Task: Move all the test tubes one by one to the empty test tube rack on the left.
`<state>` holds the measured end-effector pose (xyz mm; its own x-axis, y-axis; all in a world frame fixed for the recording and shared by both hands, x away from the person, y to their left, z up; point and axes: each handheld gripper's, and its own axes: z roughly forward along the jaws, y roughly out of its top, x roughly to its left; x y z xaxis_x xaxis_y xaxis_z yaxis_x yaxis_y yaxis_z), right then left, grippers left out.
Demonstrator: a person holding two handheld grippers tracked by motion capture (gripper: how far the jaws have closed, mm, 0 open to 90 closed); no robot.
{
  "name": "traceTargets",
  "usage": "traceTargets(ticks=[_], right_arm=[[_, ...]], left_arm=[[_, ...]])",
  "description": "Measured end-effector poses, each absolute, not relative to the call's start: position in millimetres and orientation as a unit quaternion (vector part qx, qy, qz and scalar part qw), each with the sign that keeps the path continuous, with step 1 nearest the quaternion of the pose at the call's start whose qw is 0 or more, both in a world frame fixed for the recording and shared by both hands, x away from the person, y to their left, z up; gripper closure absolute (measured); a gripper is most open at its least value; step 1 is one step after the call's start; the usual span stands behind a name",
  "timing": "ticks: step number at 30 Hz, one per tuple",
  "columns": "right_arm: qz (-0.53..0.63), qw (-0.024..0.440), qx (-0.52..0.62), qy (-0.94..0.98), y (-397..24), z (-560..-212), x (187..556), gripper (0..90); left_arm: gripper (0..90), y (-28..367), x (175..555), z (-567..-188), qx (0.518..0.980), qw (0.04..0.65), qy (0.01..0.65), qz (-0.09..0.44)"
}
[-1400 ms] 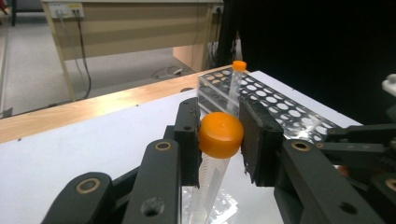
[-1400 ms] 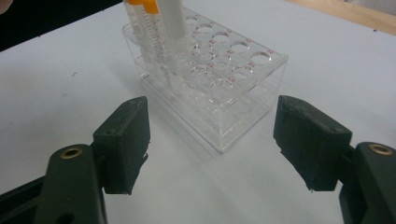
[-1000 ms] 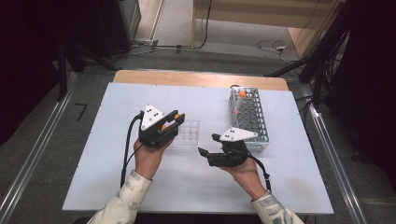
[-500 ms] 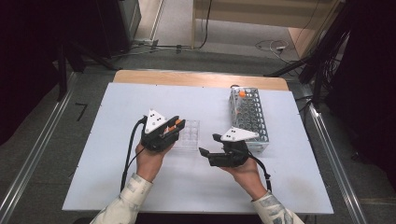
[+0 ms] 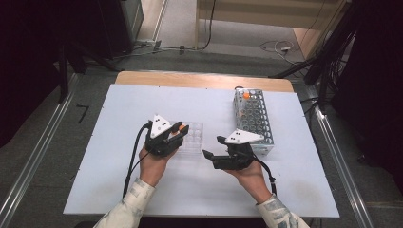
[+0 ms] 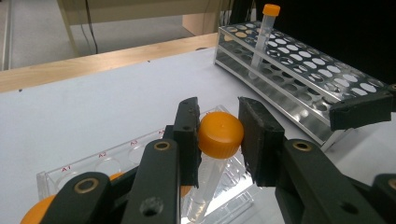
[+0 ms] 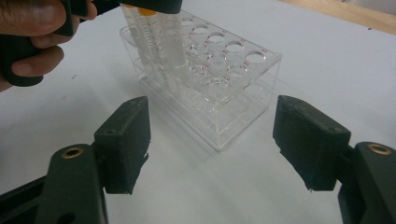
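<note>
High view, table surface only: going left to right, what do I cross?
left gripper → clear well rack → right gripper → metal tube rack

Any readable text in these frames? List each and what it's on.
"A1" – red label on the clear plastic rack, near edge, left gripper view.
"A2" – same rack, next hole along.
"A3" – same rack, faint.
Further red labels along the rack: too blurred to read.
Scale marks on the tube: too small to read.
</note>
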<state>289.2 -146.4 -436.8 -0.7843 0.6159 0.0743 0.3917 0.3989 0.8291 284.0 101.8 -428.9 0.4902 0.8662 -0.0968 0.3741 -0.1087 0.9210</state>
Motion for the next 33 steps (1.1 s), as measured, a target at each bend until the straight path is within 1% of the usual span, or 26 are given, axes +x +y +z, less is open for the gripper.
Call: traceTargets(ticks=[1,3,4,6,7,9,10,11,12,13,14,15,19,24,26,33], right_arm=[[0.456,0.123,0.305,0.827,-146,-437,289,26.2],[0.457,0.123,0.305,0.827,-146,-437,289,26.2],[0.457,0.123,0.305,0.827,-146,-437,289,26.2],[0.457,0.123,0.305,0.826,-146,-437,289,26.2],[0.457,0.123,0.305,0.826,-146,-437,289,26.2],[0.458,0.123,0.306,0.825,-147,-436,289,26.2],[0.460,0.125,0.305,0.824,-147,-436,289,26.2],[0.460,0.125,0.305,0.824,-147,-436,289,26.2],[0.459,0.126,0.307,0.824,-148,-436,289,26.2],[0.460,0.128,0.310,0.822,-149,-435,289,26.2],[0.462,0.128,0.312,0.821,-150,-435,290,26.2],[0.462,0.128,0.312,0.821,-150,-435,290,26.2],[0.465,0.138,0.320,0.814,-155,-432,293,26.2],[0.459,0.159,0.344,0.803,-162,-431,298,26.2],[0.459,0.176,0.365,0.791,-170,-427,303,26.2],[0.460,0.198,0.391,0.772,-182,-421,315,26.7]], left_arm=[[64.4,102,284,-429,0.703,0.502,0.440,0.245],[58.9,100,284,-429,0.703,0.502,0.438,0.247],[58.9,100,283,-429,0.704,0.502,0.438,0.247],[54.4,100,283,-429,0.703,0.501,0.437,0.252],[54.4,99,283,-428,0.701,0.503,0.437,0.254],[50.5,99,282,-427,0.700,0.507,0.436,0.252],[45.5,99,281,-427,0.699,0.508,0.436,0.252],[45.5,99,281,-426,0.699,0.508,0.436,0.251],[42.8,99,280,-426,0.697,0.511,0.436,0.251],[37.7,99,279,-425,0.697,0.510,0.436,0.253],[35.1,99,278,-424,0.697,0.511,0.436,0.252],[35.1,99,278,-424,0.697,0.512,0.435,0.252],[23.0,98,273,-421,0.695,0.511,0.435,0.257],[21.4,99,268,-420,0.703,0.520,0.423,0.238],[19.9,98,266,-420,0.705,0.521,0.418,0.238],[18.1,101,258,-422,0.706,0.526,0.412,0.234]])
